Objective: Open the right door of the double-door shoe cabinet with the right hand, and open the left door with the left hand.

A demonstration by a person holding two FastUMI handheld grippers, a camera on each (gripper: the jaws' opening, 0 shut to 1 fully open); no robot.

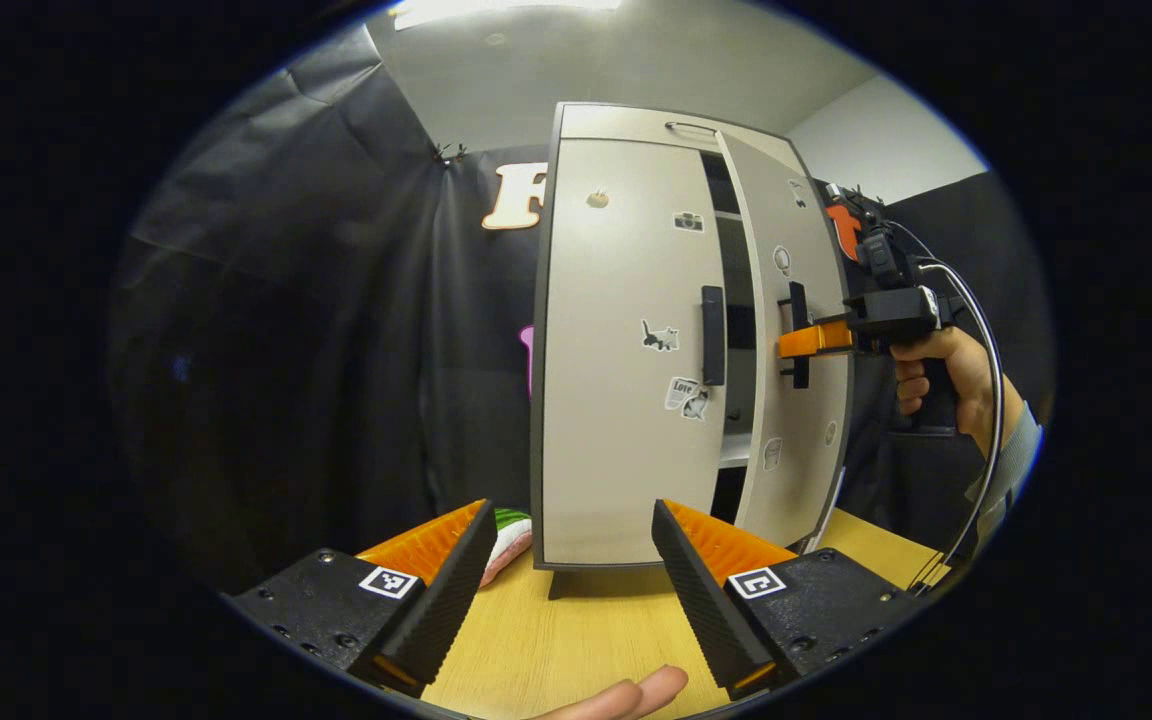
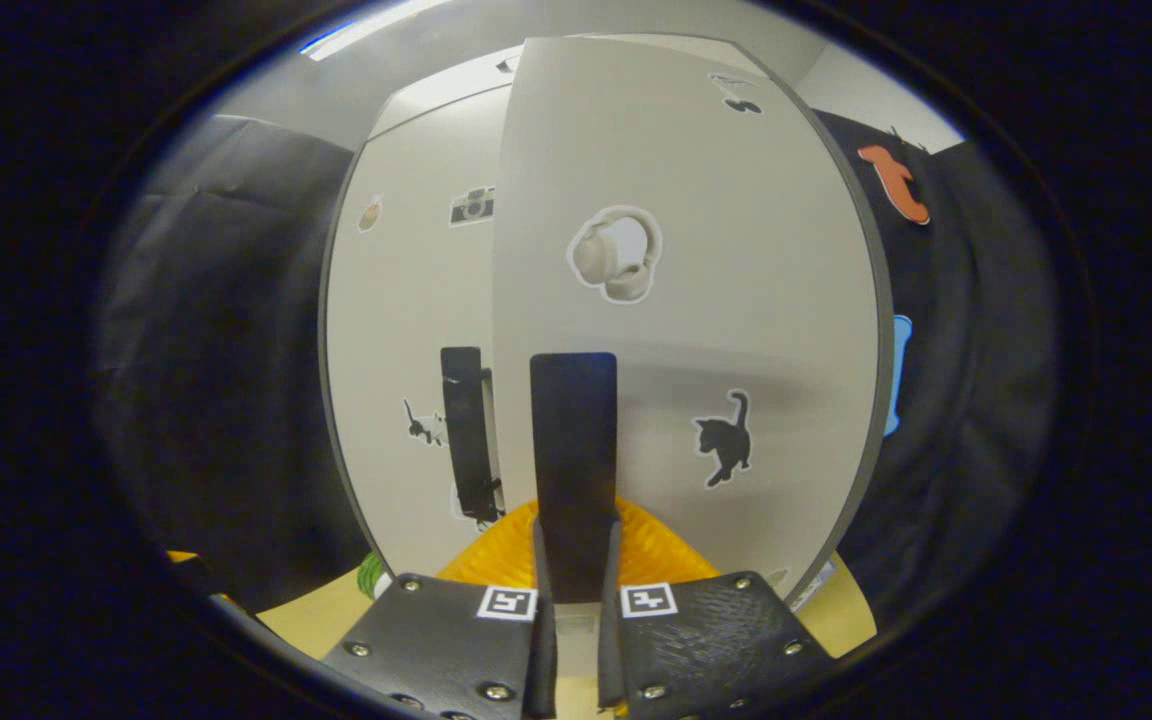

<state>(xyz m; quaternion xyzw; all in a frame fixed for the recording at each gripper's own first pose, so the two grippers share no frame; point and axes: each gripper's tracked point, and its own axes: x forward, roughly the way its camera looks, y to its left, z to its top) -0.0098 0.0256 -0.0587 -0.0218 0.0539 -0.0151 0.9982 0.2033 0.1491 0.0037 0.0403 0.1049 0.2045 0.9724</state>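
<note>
Shoe cabinet (image 1: 616,340), centre frame on the wooden table (image 1: 576,640): pale, stickered right door (image 2: 736,330) ajar, its black handle (image 2: 574,470) pinched by the right gripper (image 2: 576,560); left door (image 1: 626,350) shut beyond the spread left gripper (image 1: 576,550).

Left gripper (image 1: 571,560) fingers spread wide over the wooden table (image 1: 576,640), shoe cabinet (image 1: 676,340) straight ahead, left door (image 1: 626,350) closed, right door (image 1: 796,350) ajar beyond the right finger, right gripper (image 1: 804,340) at its handle (image 1: 797,335)
</note>
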